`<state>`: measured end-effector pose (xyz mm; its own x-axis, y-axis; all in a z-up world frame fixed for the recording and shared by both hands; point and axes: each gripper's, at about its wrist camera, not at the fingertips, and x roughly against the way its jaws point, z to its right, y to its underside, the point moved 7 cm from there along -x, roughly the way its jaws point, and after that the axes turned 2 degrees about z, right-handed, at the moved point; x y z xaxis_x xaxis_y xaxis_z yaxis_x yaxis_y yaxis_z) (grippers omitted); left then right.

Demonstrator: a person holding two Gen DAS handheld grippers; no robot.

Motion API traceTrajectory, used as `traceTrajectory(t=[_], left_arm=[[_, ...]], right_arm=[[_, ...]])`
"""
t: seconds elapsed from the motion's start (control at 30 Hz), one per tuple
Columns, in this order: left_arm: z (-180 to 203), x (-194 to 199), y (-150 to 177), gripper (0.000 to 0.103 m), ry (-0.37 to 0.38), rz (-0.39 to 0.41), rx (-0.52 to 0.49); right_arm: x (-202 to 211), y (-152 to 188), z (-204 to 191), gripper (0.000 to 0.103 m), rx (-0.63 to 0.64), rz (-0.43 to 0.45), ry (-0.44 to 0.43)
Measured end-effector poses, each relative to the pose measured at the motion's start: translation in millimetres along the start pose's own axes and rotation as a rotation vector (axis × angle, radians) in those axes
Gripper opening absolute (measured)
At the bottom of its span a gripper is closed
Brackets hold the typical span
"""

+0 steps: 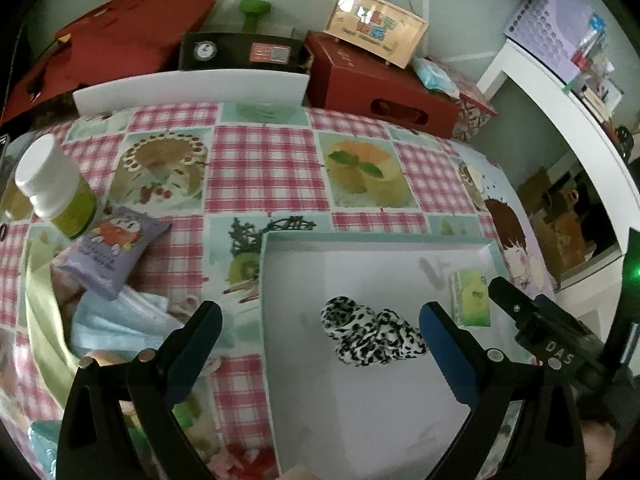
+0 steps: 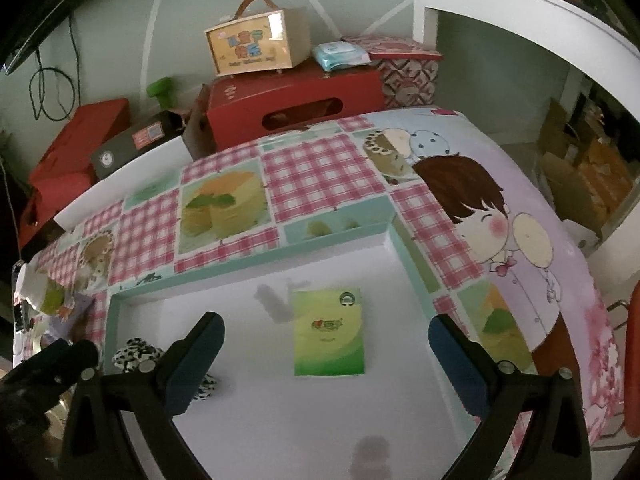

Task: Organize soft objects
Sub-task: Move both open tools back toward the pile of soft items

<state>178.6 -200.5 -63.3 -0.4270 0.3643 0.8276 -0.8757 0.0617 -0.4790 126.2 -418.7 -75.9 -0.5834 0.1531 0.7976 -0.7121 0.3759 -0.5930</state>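
The left gripper (image 1: 320,332) fills the foreground of its own view, its blue-padded fingers spread wide and holding nothing, poised over the near half of the shallow white box (image 1: 400,420) with the teal rim. The right gripper (image 2: 326,340) is likewise spread and empty, hovering over the same box from the other side. Two soft items already lie on the box floor: a black-and-white spotted fabric bundle (image 1: 370,330) toward the left, and a green tissue pack (image 2: 329,332) flat toward the right, the two apart from one another. The remaining soft items lie outside the box on the checked tablecloth (image 1: 264,164) to the left: a purple snack pouch (image 1: 112,250) resting on a heap of pale blue cloth (image 1: 120,320) and pale green cloth (image 1: 44,320), with a white-capped bottle (image 1: 56,188) leaning just beside the pouch. In my judgement, the main hazard lies there. A reach for the pouch or the cloth could knock the tilted bottle over, and limp cloth pinched at one edge may trail and drag the pouch with it. A second hazard is the two grippers working close together over the box, where they could collide. The light box may also slide on the slick tablecloth if a finger catches its rim.
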Motion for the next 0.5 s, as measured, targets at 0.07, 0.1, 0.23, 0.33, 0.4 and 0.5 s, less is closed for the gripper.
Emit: traceTrajectory(t=[0.07, 0.1, 0.23, 0.33, 0.4, 0.5], left_arm=[[-6.9, 7.3, -2.1, 0.099, -0.005, 0.015, 0.012], [-10.0, 10.4, -3.5, 0.099, -0.010, 0.022, 0.015], [-29.0, 28.7, -13.0, 0.099, -0.034, 0.068, 0.037], [-46.7, 39.7, -16.3, 0.099, -0.074, 0.086, 0.049], [-59.3, 44.0, -16.2, 0.099, -0.123, 0.078, 0.045], [-81.1, 51.4, -15.9, 0.099, -0.176, 0.066, 0.047]], right_arm=[[0.9, -0.8, -4.8, 0.103, 0.007, 0.002, -0.002], [1.1, -0.9, -6.7, 0.103, 0.010, 0.004, -0.008], [4.8, -2.4, -22.1, 0.103, 0.038, 0.013, -0.034], [8.5, -3.7, -36.8, 0.103, 0.070, 0.025, -0.043], [11.0, -4.0, -48.1, 0.103, 0.081, 0.026, -0.064], [14.5, -3.9, -67.0, 0.103, 0.089, 0.019, -0.116]])
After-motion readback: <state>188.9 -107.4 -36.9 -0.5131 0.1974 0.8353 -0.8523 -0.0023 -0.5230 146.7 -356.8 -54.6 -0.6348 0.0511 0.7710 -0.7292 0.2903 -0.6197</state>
